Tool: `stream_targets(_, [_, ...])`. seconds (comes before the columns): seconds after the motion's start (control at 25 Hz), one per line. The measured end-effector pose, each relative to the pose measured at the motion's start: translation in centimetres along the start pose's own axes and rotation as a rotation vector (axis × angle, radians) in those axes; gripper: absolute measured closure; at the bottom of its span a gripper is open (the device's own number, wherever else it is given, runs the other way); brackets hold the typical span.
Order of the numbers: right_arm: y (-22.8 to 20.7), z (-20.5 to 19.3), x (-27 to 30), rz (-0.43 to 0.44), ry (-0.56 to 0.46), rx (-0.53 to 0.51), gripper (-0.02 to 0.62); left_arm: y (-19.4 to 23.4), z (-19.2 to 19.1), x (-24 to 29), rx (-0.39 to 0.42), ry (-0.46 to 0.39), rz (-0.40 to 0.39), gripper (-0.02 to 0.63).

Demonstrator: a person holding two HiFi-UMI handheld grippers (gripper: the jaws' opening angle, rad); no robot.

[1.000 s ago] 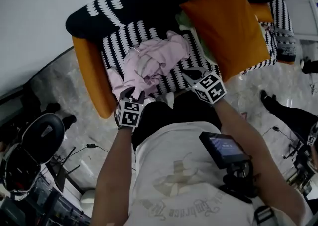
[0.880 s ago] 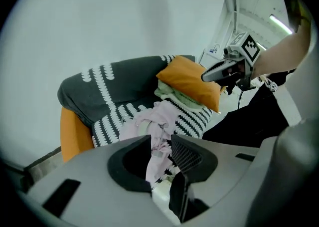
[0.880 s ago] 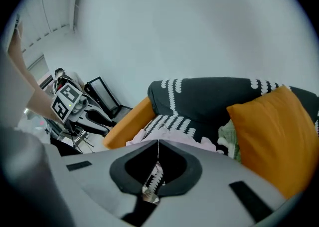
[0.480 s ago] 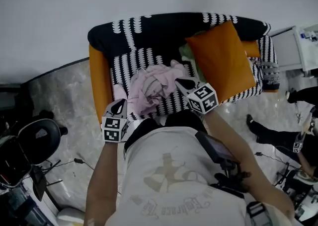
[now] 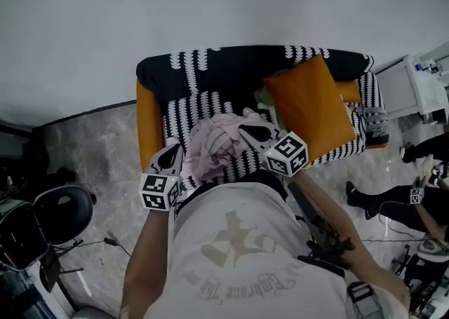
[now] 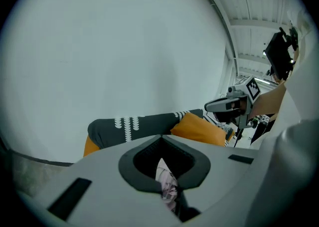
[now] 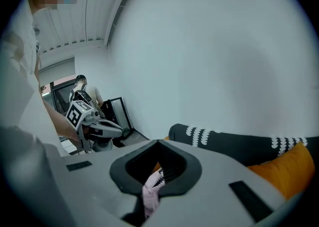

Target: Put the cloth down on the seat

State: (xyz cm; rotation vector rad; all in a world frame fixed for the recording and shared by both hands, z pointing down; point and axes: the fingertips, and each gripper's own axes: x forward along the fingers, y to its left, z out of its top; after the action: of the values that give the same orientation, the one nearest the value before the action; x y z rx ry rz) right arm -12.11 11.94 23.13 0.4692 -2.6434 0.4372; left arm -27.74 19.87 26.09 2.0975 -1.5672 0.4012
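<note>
Your left claw has just clamped onto the cloth. Your right claw pinches it too, over the seat.

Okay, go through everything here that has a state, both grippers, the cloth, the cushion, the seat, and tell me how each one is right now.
left gripper: shut on the pink cloth.
right gripper: shut on the pink cloth.
pink cloth: bunched, pinched at two spots, held over the seat, not spread out.
orange cushion: propped on the seat's right side, untouched.
seat: partly hidden by the cloth and cushion.
</note>
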Motion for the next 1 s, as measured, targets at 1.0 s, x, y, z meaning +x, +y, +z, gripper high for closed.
stream_targets(1.0, [4.2, -2.0, -4.6, -0.078, -0.065, 0.061, 0.578, -3.0, -2.3, -4.4, -0.011, -0.018, -0.066, 0.594])
